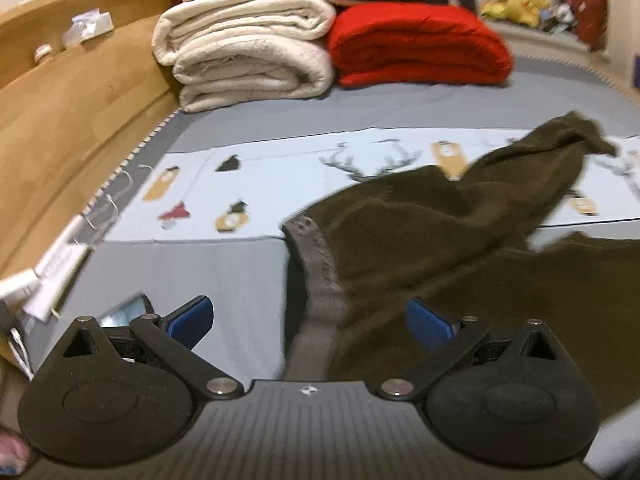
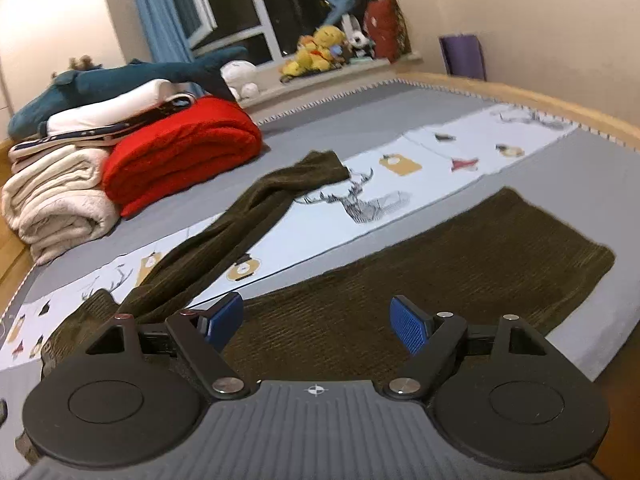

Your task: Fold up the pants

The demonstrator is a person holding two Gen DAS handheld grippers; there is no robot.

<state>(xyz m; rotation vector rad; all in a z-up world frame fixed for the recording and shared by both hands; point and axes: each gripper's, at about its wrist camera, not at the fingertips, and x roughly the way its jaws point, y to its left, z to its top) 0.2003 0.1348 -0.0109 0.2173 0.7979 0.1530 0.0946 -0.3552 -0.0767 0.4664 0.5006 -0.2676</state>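
While both jaws gape empty, the left gripper point(image 1: 308, 320) and right gripper point(image 2: 316, 320) hover over dark pants point(image 2: 440, 264) sprawled on the bed point(image 2: 360, 132), one leg skewed aside; grabbing one layer risks a crooked fold

Wooden-framed bed point(image 1: 72, 92) beneath a seemingly dark window point(image 2: 240, 4) with blue curtains point(image 2: 156, 12).

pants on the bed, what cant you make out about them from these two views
- Left wrist view: the pants are smeared by motion blur and cut off by the right edge; the waistband's near end passes behind the left claw body.
- Right wrist view: the waist end is hidden behind the right claw; the near edge of the flat leg too.
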